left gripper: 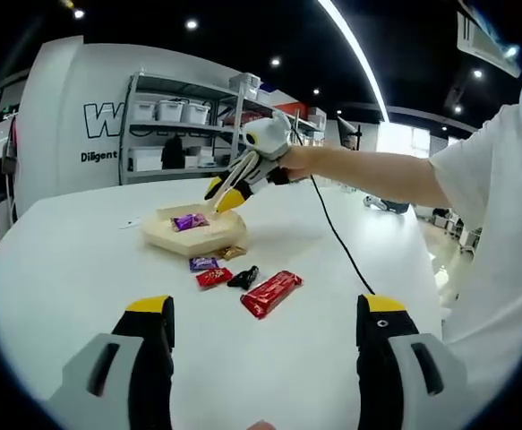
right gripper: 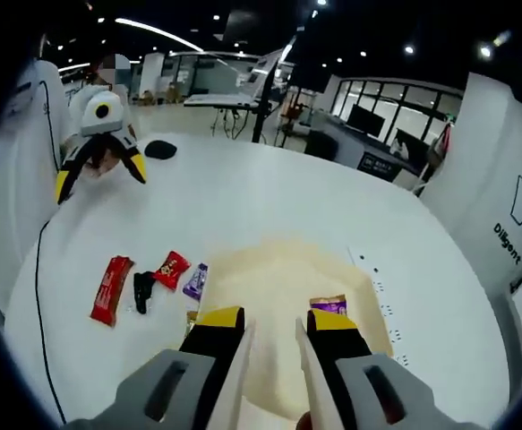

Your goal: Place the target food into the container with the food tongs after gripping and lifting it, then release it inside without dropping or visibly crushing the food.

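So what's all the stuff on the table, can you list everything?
Tray: one, light wood, middle of the table.
Purple snack packet: one, lying in the tray.
Long red bar: one, on the table beside the tray.
Small red packet: one, near the tray.
Black packet: one, between the two red ones.
Small purple packet: one, by the tray's edge.
Table: one, white.
Tongs: one pair, pale, in the right tool, over the tray.
Left tool: yellow tips, open, empty.
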Demonstrator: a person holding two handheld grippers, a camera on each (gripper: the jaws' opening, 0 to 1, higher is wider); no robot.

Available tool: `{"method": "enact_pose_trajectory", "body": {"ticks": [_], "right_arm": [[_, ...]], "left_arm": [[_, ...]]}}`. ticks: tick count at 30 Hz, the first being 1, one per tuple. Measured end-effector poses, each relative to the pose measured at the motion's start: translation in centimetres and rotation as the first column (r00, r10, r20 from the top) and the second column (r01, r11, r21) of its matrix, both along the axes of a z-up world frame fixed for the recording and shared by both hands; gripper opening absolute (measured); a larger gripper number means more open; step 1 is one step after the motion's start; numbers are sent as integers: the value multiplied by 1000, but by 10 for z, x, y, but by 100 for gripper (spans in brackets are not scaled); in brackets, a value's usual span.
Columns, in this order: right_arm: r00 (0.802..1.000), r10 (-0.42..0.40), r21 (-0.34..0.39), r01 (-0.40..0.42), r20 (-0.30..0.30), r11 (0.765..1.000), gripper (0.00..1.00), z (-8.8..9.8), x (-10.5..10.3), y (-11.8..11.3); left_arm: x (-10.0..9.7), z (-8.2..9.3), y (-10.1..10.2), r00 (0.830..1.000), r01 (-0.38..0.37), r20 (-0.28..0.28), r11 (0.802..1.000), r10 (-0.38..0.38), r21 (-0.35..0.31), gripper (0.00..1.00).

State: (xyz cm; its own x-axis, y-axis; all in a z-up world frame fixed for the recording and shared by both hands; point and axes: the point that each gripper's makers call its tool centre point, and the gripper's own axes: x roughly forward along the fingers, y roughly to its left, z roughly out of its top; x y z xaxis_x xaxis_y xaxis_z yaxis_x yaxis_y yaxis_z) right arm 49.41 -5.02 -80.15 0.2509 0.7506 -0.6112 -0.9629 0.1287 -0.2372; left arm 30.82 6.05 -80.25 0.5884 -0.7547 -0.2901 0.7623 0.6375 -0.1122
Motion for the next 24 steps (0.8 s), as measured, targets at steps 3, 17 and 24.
{"method": "enact_pose_trajectory", "body": {"ticks": [3, 17, 24], "right_arm": [[1000, 2, 19, -2, 5, 1000, 22, 3, -6, 0], [1000, -9, 122, 8, 8, 992, 22, 14, -34, -5], [1000, 8, 155, -11, 19, 988, 22, 18, -54, -1]], "left_arm": [[0, -1, -3, 1000, 5, -4, 1000, -5, 1, 82], [-1, -7, -15, 1000, 25, -13, 1000, -25, 1, 82], [-1, -11, -20, 999, 36, -19, 999, -36, 2, 82]]}}
